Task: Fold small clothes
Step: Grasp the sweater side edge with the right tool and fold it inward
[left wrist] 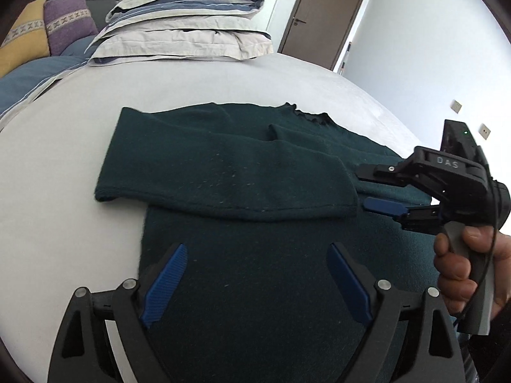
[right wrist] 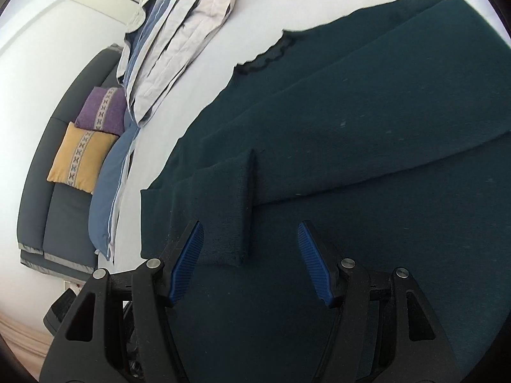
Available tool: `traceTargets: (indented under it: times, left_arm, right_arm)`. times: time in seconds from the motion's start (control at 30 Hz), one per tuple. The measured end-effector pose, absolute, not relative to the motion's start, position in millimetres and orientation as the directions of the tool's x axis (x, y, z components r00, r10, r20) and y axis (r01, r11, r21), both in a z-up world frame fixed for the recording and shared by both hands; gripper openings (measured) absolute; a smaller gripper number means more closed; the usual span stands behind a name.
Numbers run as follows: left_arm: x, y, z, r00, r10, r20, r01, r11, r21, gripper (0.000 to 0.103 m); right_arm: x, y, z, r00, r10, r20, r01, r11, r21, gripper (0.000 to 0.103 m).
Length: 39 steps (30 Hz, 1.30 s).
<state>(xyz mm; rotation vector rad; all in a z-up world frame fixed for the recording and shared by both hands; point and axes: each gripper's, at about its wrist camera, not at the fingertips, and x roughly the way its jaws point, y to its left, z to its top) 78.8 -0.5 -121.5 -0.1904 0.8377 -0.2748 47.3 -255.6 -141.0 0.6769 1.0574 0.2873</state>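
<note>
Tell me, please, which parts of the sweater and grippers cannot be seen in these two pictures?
- Dark green sweater hem: left wrist view, hidden behind the left gripper and cut by the bottom edge.
- Sweater's far side: right wrist view, cut off by the right edge.
- Second sleeve: neither view clearly shows it.
- Right gripper: left wrist view, whether its fingertips touch the folded sleeve is unclear.

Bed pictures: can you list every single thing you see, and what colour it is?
sweater: one, dark green, flat on the bed, sleeve folded across
bed: one, white sheet
pillows: stack, beige and blue, head of the bed
cushions: two, yellow and purple, on the sofa
sofa: one, dark grey, beside the bed
door: one, brown, shut
left gripper: black, blue pads, open
right gripper: open above the sleeve cuff
right hand: holding the handle
</note>
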Motion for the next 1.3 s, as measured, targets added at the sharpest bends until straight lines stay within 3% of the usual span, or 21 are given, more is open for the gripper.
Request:
traceTargets:
  times: [0.1, 0.13, 0.17, 0.2, 0.27, 0.47, 0.7, 1.0, 1.3]
  left_arm:
    - [77.7, 23.8, -122.0, 0.643, -0.309, -0.701, 0.113, 0.943, -0.313, 0.091]
    - [78.5, 30.7, -122.2, 0.646, -0.305, -0.7, 0.097, 0.942, -0.321, 0.091]
    - [78.0, 37.3, -121.9, 0.649, -0.301, -0.699, 0.085, 0.941, -0.327, 0.09]
    - [78.4, 43.0, -121.4, 0.652, -0.298, -0.697, 0.074, 0.94, -0.332, 0.09]
    - [80.1, 54.3, -118.2, 0.665, -0.29, -0.689, 0.056, 0.938, -0.341, 0.089]
    - [92.2, 85.1, -108.1, 0.69, -0.291, -0.663, 0.01, 0.92, -0.393, 0.089]
    - [124.0, 98.3, -97.6, 0.707, -0.268, -0.654, -0.016, 0.919, -0.394, 0.088]
    - [197.5, 79.0, -102.6, 0.664, -0.253, -0.704, -0.023, 0.934, -0.357, 0.087]
    - [264.7, 49.5, -121.7, 0.586, -0.203, -0.784, -0.026, 0.963, -0.269, 0.075]
  right_arm:
    - [62.7, -234.3, -148.1, 0.454, 0.49, -0.744, 0.094, 0.804, 0.587, 0.06]
    - [66.1, -228.3, -146.8, 0.46, 0.474, -0.751, 0.078, 0.82, 0.566, 0.056]
    - [67.8, -220.0, -145.8, 0.453, 0.454, -0.767, 0.06, 0.843, 0.534, 0.032]
    - [71.9, -214.0, -144.9, 0.435, 0.436, -0.788, 0.046, 0.863, 0.503, 0.02]
    - [73.9, -207.2, -136.1, 0.448, 0.402, -0.798, 0.016, 0.889, 0.457, 0.006]
    - [74.9, -220.7, -91.9, 0.537, 0.351, -0.767, -0.04, 0.919, 0.392, 0.006]
    - [85.8, -295.6, -74.6, 0.579, 0.275, -0.767, 0.043, 0.93, 0.366, 0.006]
    - [104.7, -356.3, -114.4, 0.549, 0.251, -0.797, 0.113, 0.923, 0.368, 0.006]
    - [114.2, -370.4, -146.4, 0.539, 0.244, -0.806, 0.121, 0.925, 0.361, 0.006]
